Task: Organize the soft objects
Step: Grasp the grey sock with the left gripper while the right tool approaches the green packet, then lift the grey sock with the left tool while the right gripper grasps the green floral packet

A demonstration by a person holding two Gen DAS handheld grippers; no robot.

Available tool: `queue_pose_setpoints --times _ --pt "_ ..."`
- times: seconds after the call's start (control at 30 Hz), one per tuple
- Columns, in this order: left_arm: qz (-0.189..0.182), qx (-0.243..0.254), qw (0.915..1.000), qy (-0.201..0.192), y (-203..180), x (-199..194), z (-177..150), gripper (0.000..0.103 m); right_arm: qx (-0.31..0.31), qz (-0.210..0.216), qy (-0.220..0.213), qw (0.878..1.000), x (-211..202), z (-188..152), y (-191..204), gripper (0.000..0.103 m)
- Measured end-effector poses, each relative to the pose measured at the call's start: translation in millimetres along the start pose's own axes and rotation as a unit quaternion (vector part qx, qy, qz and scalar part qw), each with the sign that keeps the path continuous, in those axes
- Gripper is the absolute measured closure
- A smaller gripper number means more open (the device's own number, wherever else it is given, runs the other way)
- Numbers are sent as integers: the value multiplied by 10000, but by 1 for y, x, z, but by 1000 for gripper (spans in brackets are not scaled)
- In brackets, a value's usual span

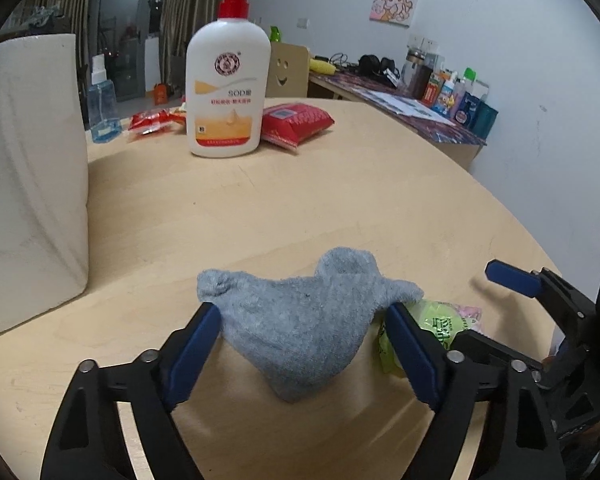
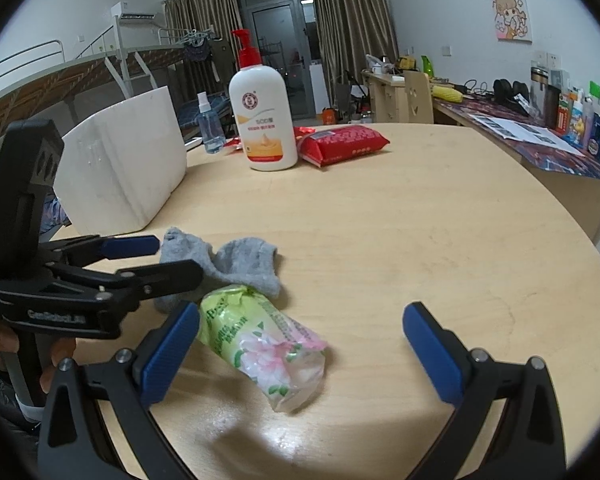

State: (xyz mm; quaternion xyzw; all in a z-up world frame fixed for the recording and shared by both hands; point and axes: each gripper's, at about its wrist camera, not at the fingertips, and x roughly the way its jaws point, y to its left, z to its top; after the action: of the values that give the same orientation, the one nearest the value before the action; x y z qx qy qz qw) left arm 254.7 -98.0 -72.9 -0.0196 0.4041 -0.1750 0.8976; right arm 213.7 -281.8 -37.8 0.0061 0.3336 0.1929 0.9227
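Observation:
A grey sock (image 1: 300, 320) lies bunched on the round wooden table (image 1: 340, 200). My left gripper (image 1: 302, 320) is open, its blue-padded fingers on either side of the sock. In the right wrist view the left gripper (image 2: 172, 258) reaches in from the left over the sock (image 2: 240, 264). A green and pink tissue pack (image 2: 260, 336) lies just in front of the sock; it also shows in the left wrist view (image 1: 440, 324). My right gripper (image 2: 300, 320) is open, with the pack near its left finger (image 2: 172, 348).
A white foam box (image 2: 132, 168) stands at the left. A white lotion bottle with a red pump (image 2: 262, 120), a red wipes pack (image 2: 344, 144), red snack packets (image 1: 156, 120) and a small clear spray bottle (image 2: 210, 124) stand at the table's far side. A cluttered desk (image 2: 540, 140) lies right.

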Motion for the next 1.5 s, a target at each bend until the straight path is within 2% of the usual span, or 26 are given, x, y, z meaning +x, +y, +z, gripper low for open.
queue_pose_setpoints --times 0.13,0.33,0.47,0.57,0.77,1.43,1.47,1.5 --pt "-11 -26 9999 102 1 4 0 31 23 12 -3 10000 0 1 -2 0" --pt "-109 -94 9998 138 4 7 -1 63 51 -12 75 10000 5 1 -3 0" --pt "-151 -60 9998 118 3 5 -2 80 21 -8 108 9999 7 1 -1 0" --pt "-120 -10 9999 39 2 1 -2 86 -69 32 171 9998 9 2 4 0" --pt "-191 0 9998 -57 4 -6 -2 90 -203 -88 254 9994 12 3 12 0" --pt "-186 4 9991 -392 14 -35 -11 90 -501 -203 584 9968 19 -3 30 0" --pt "-190 -5 9990 -400 15 -36 -11 90 -516 -202 599 9967 19 -3 31 2" --pt "-196 -16 9990 -413 15 -38 -11 90 -528 -226 619 9964 20 -3 32 8"
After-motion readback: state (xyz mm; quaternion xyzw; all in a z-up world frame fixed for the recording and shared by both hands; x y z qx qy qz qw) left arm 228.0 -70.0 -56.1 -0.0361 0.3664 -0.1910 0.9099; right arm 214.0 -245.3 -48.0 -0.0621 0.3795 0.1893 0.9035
